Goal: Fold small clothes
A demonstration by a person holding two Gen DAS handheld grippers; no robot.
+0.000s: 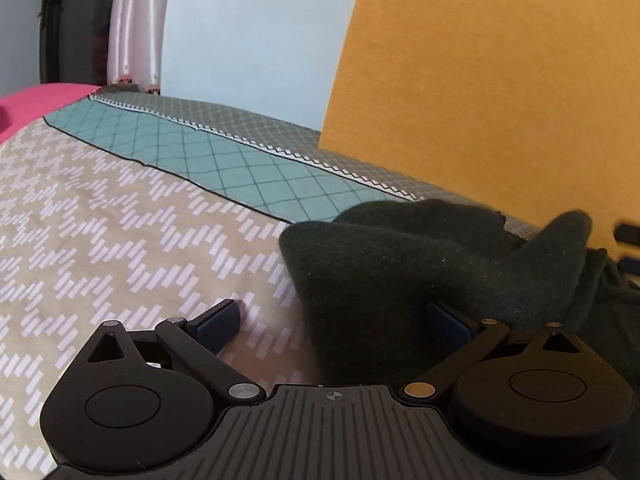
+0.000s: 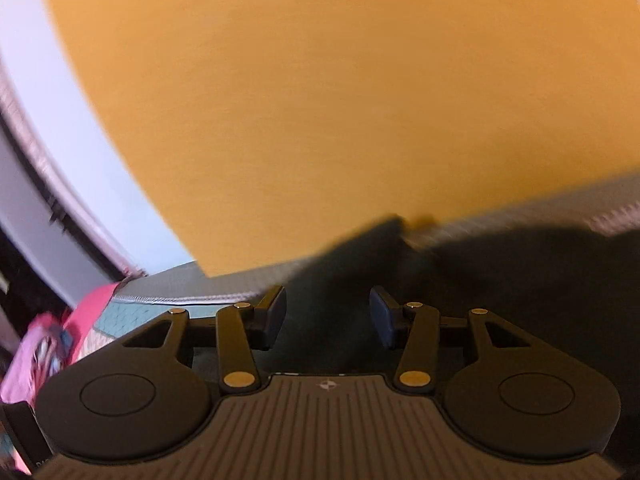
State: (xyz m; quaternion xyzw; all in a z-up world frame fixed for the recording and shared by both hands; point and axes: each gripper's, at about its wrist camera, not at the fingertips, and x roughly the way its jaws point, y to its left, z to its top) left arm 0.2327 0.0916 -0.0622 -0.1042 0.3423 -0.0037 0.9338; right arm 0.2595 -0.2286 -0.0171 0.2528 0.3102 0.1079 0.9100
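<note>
A dark green knit garment (image 1: 420, 264) lies bunched on the patterned bedspread (image 1: 120, 220). My left gripper (image 1: 332, 320) is open wide, low over the bed, with its right finger against the garment's near edge and its left finger on bare bedspread. In the right wrist view the same dark garment (image 2: 500, 280) lies ahead, blurred. My right gripper (image 2: 328, 316) is open, with the dark cloth showing between and behind its fingers; I cannot tell if it touches.
An orange wall (image 1: 500, 80) and a pale blue wall (image 1: 248, 40) rise behind the bed. A pink cloth (image 1: 36, 100) lies at the bed's far left; it also shows in the right wrist view (image 2: 60, 344). A pink curtain (image 1: 138, 20) hangs beyond.
</note>
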